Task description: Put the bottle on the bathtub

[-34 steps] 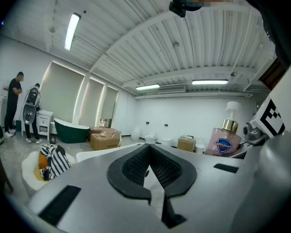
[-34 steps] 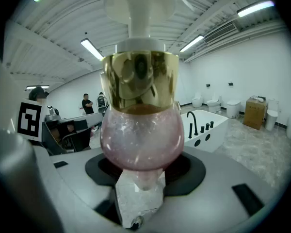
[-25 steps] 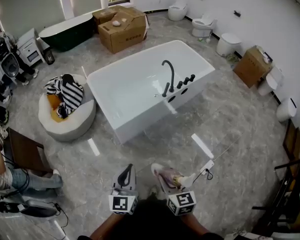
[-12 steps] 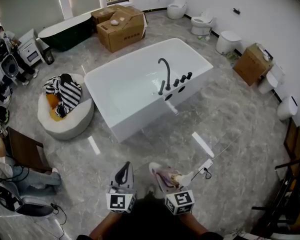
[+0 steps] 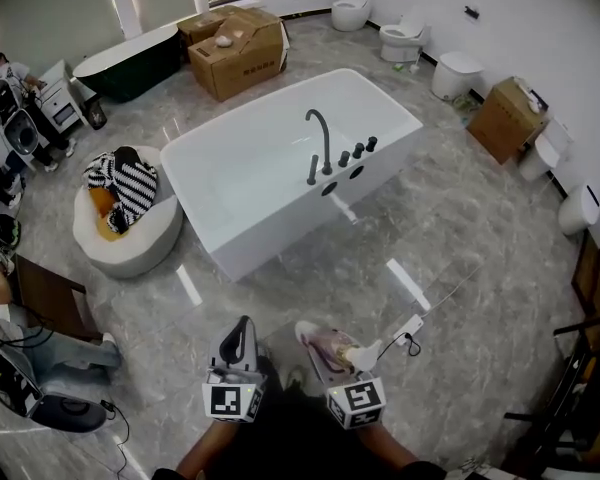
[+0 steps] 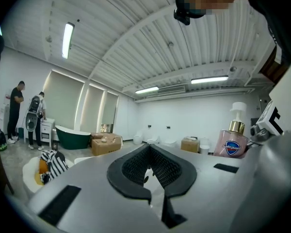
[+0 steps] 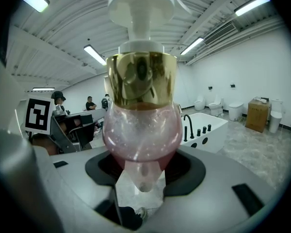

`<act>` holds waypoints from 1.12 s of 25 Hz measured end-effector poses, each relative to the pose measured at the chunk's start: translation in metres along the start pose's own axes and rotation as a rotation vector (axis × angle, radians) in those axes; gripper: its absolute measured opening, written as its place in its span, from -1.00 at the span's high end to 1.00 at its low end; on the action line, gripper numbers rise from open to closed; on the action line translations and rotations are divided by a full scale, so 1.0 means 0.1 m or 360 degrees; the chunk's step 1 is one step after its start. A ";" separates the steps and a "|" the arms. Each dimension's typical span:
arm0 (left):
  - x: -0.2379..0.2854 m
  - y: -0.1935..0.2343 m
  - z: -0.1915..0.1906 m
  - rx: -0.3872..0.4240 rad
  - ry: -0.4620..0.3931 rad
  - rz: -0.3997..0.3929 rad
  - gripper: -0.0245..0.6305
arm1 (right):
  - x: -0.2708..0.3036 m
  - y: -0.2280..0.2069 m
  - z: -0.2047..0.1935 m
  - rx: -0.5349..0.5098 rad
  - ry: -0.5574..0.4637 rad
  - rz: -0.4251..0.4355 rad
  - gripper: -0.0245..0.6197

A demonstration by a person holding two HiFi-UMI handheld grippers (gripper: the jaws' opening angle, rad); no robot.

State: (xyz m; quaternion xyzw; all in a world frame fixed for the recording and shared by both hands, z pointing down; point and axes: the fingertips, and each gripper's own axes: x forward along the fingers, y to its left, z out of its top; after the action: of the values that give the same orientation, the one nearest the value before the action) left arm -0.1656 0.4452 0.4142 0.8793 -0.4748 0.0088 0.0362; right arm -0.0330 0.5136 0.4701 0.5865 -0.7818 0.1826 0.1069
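A white freestanding bathtub with a black arched faucet on its near rim stands mid-floor in the head view, well ahead of both grippers. My right gripper is shut on a pink pump bottle, held low near my body. In the right gripper view the bottle, with a gold collar and white pump, fills the space between the jaws of the right gripper, and the bathtub shows behind it. My left gripper is shut and empty. The left gripper has the bottle to its right.
A round white cushion with a striped cloth lies left of the tub. Cardboard boxes, a dark green tub and toilets line the far side. A cable and plug lie on the floor right of me. People stand at left.
The bathtub has drifted up and left in the head view, and both grippers sit slightly lower in the frame. The bottle stays in the right gripper.
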 end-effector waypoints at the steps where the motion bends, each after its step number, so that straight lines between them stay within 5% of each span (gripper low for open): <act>1: 0.02 -0.02 -0.01 -0.0001 0.0010 -0.0001 0.88 | -0.01 -0.03 0.00 0.0002 0.0005 -0.0001 0.23; 15: 1.05 0.00 -0.12 -0.0003 0.0036 -0.0098 0.88 | 0.64 -0.63 0.23 0.0026 0.0029 -0.0058 0.23; 28: 2.72 0.75 0.02 -0.0024 0.0120 -0.0178 0.88 | 2.08 -1.28 1.08 0.0034 0.0025 -0.0142 0.23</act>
State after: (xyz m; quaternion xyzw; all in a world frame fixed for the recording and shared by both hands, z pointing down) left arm -0.0788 0.1777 0.4302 0.9032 -0.4232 0.0362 0.0612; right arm 0.0345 0.2553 0.4720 0.6204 -0.7521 0.1906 0.1147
